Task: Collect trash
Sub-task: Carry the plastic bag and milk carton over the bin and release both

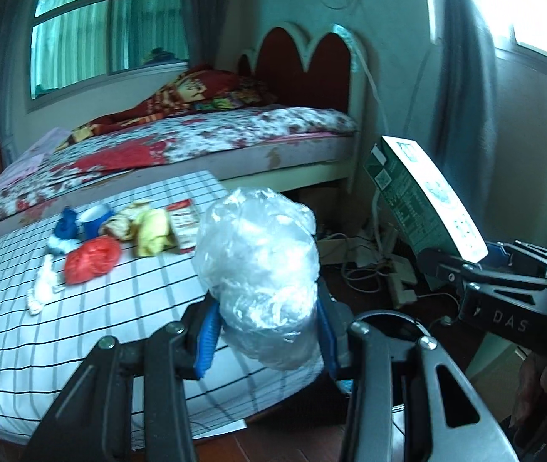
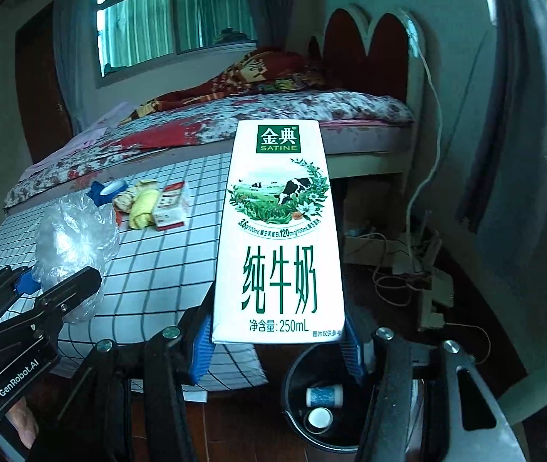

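Note:
My left gripper (image 1: pixel 267 342) is shut on a crumpled clear plastic bag (image 1: pixel 258 269), its blue pads pressing both sides, held over the table's near edge. My right gripper (image 2: pixel 277 346) is shut on the base of a white and green milk carton (image 2: pixel 279 231), which stands upright. A black bin (image 2: pixel 323 404) sits on the floor just below the carton, with a small bottle (image 2: pixel 323 394) and a white cap inside. Each gripper shows in the other's view: the right gripper (image 1: pixel 462 261) with the carton (image 1: pixel 420 200), the left gripper (image 2: pixel 57 285) with the bag (image 2: pixel 73 246).
On the checked tablecloth (image 1: pixel 119 327) lie a red bag (image 1: pixel 90 258), a blue cup (image 1: pixel 94 219), a yellow wad (image 1: pixel 152 231), a small red-white box (image 1: pixel 185 227) and a white tissue (image 1: pixel 42 288). A bed (image 1: pixel 215 134) stands behind. Cables and a power strip (image 1: pixel 400 281) lie on the floor.

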`<state>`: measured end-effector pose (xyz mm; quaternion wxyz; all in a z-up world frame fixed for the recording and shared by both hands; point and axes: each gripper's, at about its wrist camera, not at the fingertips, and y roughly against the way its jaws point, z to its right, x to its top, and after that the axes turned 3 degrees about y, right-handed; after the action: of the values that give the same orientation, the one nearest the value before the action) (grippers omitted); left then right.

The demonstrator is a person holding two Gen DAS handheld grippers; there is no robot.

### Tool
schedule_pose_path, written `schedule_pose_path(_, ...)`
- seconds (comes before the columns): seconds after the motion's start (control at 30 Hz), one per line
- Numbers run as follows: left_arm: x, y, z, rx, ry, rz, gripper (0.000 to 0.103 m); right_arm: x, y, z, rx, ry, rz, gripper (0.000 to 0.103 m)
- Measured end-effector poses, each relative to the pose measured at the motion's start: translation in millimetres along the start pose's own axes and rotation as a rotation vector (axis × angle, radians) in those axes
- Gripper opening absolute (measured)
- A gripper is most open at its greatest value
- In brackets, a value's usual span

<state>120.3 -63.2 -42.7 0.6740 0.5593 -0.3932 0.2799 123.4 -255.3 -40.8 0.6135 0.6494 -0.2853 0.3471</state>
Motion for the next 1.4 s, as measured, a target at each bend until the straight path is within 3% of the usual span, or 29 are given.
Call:
schedule_pose_path(0.43, -7, -21, 67, -0.130, -0.077, -0.050, 0.044, -37, 9, 58, -0.079, -0.035, -0.059, 0.056)
schedule_pose_path(0.73, -27, -46, 99, -0.205, -0.115, -0.131, 0.044, -70, -1, 83, -0.100, -0.016, -0.124, 0.056)
schedule_pose_path(1.17, -62, -106, 129, -0.265, -0.157, -0.282, 0.044, -110, -55, 108, -0.071, 0.039, -0.264, 0.057)
schedule_pose_path(1.4, -77, -143, 137, -0.283, -0.159, -0.355, 0.045, -127, -95, 121, -0.011, 0.086, -0.348, 0.057)
